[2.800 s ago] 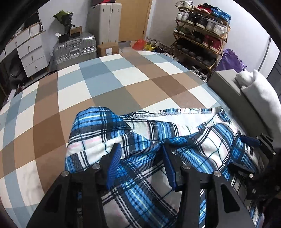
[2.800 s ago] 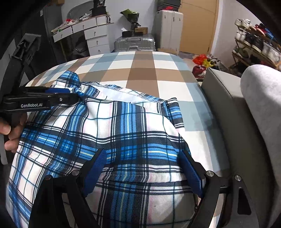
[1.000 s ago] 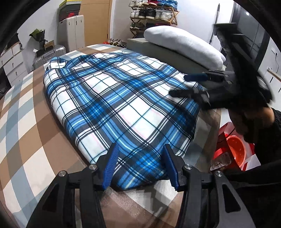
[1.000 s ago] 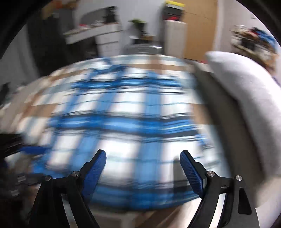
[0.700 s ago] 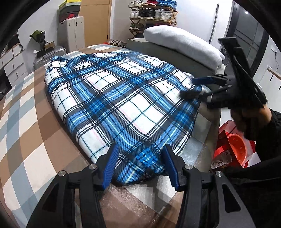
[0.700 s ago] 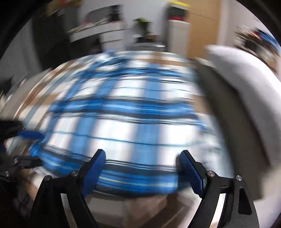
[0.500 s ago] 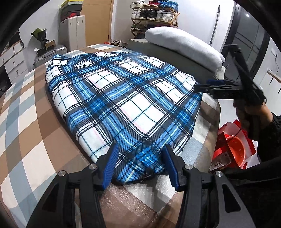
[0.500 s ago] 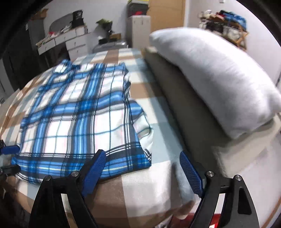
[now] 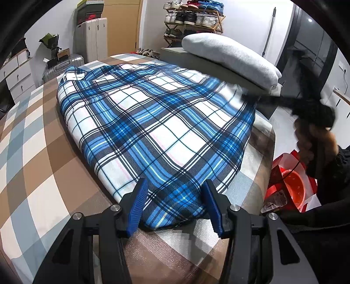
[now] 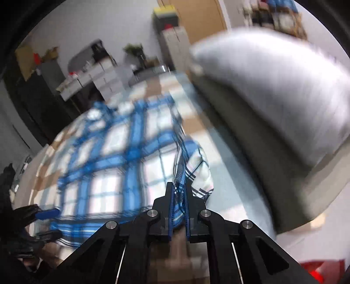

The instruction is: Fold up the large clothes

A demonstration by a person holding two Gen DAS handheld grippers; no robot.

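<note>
A blue, white and black plaid shirt lies spread flat on the checked bed cover, collar at the far end. My left gripper is open, its blue pads either side of the shirt's near hem corner, not closed on it. My right gripper is shut on the shirt's other hem corner and lifts that cloth; the view is blurred by motion. In the left wrist view the right gripper shows blurred at the shirt's right edge.
A grey pillow lies on a grey bolster along the bed's right side. Beyond the bed stand a shoe rack, suitcases and a drawer unit. A red bag sits on the floor at the right.
Both grippers have come from the collar end to the hem end. The right gripper has swung in and closed on the right hem corner, and is raising it. The left gripper stays open.
</note>
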